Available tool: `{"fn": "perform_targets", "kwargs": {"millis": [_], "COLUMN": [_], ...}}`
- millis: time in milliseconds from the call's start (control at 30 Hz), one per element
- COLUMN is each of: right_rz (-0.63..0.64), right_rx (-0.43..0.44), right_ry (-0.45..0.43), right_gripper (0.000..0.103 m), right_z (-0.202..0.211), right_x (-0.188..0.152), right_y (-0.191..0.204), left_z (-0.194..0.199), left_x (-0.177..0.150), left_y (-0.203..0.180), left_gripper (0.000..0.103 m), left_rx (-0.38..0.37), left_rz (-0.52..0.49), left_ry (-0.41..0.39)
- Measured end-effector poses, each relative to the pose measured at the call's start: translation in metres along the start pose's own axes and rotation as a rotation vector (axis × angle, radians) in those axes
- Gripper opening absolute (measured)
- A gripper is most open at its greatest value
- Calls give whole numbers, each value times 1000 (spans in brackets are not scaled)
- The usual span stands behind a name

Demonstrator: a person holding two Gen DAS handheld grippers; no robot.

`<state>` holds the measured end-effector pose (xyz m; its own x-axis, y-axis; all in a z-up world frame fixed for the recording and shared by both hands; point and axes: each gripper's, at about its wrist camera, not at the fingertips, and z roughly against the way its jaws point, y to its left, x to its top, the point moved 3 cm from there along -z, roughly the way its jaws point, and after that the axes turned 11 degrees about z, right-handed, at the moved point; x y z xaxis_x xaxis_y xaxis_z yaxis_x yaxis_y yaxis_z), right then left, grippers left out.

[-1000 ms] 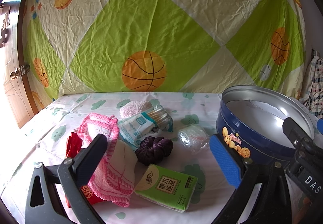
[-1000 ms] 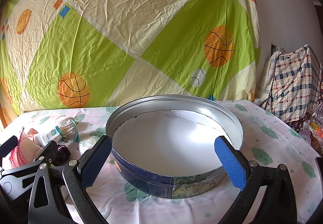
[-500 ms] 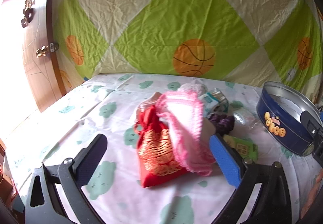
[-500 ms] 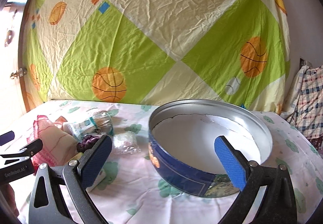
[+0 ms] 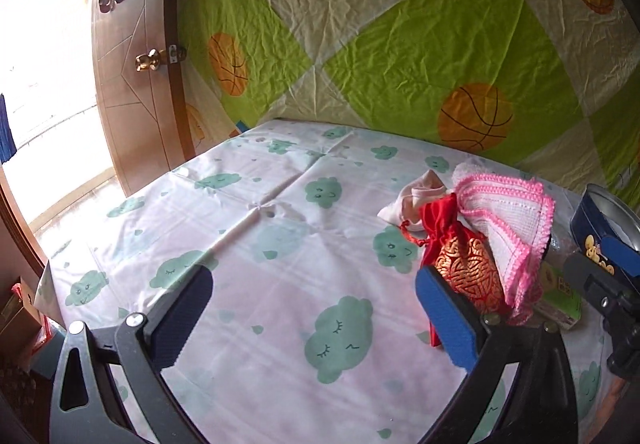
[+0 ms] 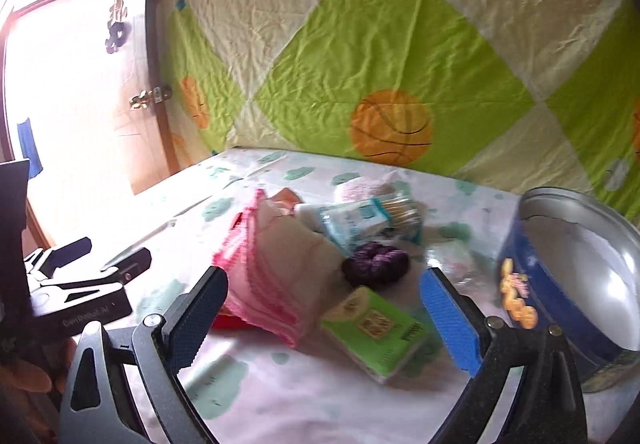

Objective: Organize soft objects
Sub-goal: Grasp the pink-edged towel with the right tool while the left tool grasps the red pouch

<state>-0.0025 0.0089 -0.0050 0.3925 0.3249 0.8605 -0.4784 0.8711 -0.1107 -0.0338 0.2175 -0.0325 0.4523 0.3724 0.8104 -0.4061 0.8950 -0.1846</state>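
Both tools are standing wide apart and holding nothing. The left gripper [image 5: 312,308] is hanging over a bare part of the bed sheet [image 5: 256,228], and the pile of soft things is lying to its right side. The right gripper [image 6: 324,308] is looking straight at this pile, with its fingers open around the near edge of it but not touching, as far as I can tell.

In the pile, the pink crochet cloth [image 6: 276,264] is lying over the red pouch [image 5: 460,256]. Beside them are the dark purple scrunchie [image 6: 376,262], the green tissue pack [image 6: 376,328] nearest to the right gripper, and the packet of cotton swabs [image 6: 364,218] behind. The blue round tin [image 6: 568,284] is standing open at the right, just beside the pile.

I am thinking all these things are light and will give way under the fingers. The cloth is limp, so pinching a gathered fold should hold better than one thin edge. The pouch looks silky and may slip; its tied neck is the better place. The tissue pack is squashy, so taking it across the short side seems good.
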Motion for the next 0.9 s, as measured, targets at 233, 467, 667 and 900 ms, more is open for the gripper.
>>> {"fn": "perform_targets", "kwargs": {"millis": [233,467,667,900], "right_rz": [36,-42,-67,-90], "right_rx": [75,122,70,-89], "right_ry": [152,195,-49,-177], "right_gripper": [54,16,12,12], "right_z": [-63,-65,2,41], "right_x": [13,-1,21,21], "right_y": [32,6,-21,-61], "left_z": [2,-7,-25,-66], "left_x": [3,4,2,-13], "left_y": [14,-4,-48,-91], "left_gripper": [102,102,102,99], "left_rx": [9,-18,-91,-140], "left_rz": [18,17,-9,26], "left_ry": [17,38,119,286]}}
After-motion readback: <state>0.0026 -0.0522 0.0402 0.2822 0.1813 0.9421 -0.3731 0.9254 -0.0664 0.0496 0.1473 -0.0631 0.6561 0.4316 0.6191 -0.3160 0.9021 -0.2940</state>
